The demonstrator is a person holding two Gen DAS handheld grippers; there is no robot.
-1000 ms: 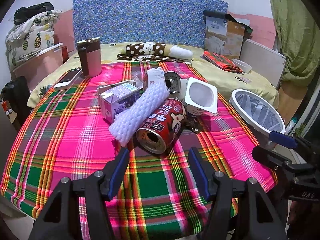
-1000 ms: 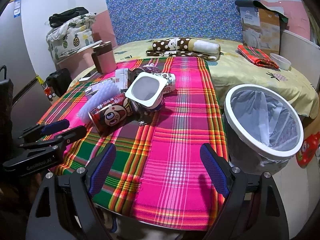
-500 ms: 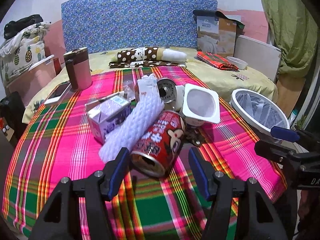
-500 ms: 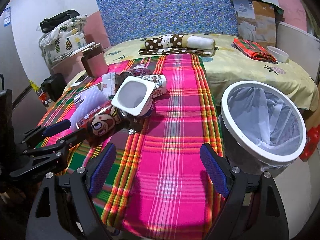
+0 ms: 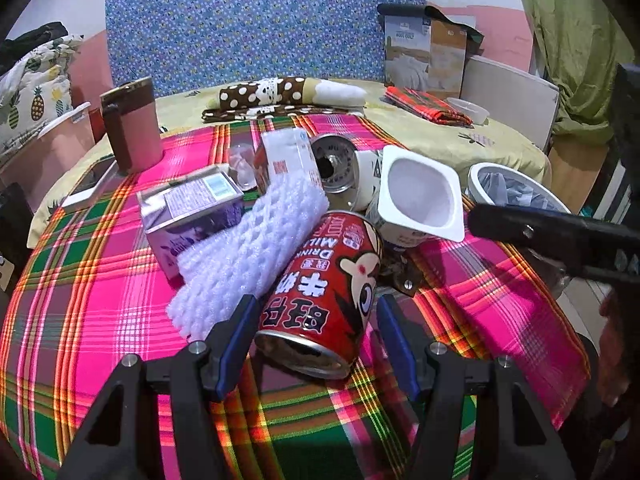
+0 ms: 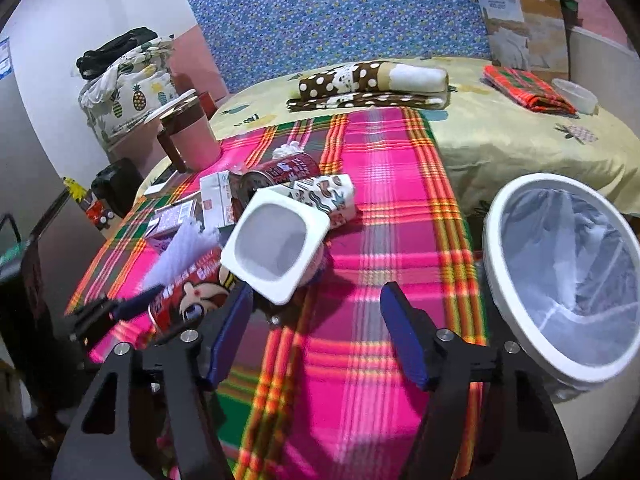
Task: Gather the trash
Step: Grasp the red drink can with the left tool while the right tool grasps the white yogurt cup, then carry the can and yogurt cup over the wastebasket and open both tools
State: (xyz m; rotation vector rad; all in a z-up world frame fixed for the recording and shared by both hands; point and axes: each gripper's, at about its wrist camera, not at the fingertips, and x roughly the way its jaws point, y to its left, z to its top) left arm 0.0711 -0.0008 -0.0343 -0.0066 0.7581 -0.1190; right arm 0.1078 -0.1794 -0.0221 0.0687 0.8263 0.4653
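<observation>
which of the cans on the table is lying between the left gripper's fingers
The red milk-drink can with the cartoon face, open end toward the camera, lies between the left gripper fingers. The other can lies farther back, beside the white yogurt cup.

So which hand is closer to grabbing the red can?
Left. The left gripper already has the red can between its open fingers; the right gripper, jaws closing, holds nothing.

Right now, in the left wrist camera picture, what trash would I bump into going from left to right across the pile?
Purple carton → white foam net → red milk can → white yogurt cup → white bin beyond the plaid cloth's edge.
</observation>
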